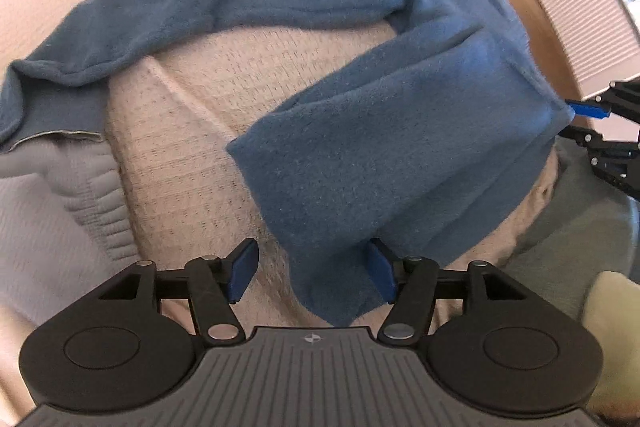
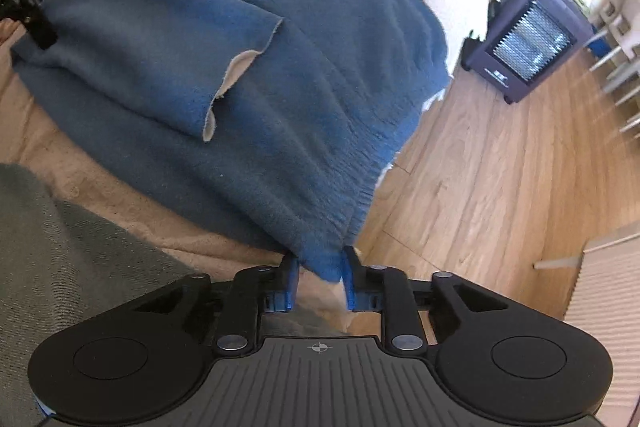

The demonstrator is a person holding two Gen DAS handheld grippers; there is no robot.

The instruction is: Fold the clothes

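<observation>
A blue fleece garment [image 1: 380, 155] lies spread over a beige bed cover [image 1: 192, 147], with one part folded back toward me. My left gripper [image 1: 312, 273] is open; a loose corner of the fleece hangs between its fingers and brushes the right pad [image 1: 382, 275]. In the right wrist view the same garment [image 2: 280, 87] drapes over the bed's edge. My right gripper [image 2: 320, 281] is closed on its ribbed hem corner. That gripper [image 1: 592, 111] also shows at the garment's right corner in the left wrist view.
A grey knitted garment [image 1: 48, 195] lies at the left and a grey-green one [image 2: 60, 247] near the bed's corner. Beside the bed are a wooden floor [image 2: 500, 167], a dark heater [image 2: 528, 43] and a white ribbed unit [image 1: 580, 19].
</observation>
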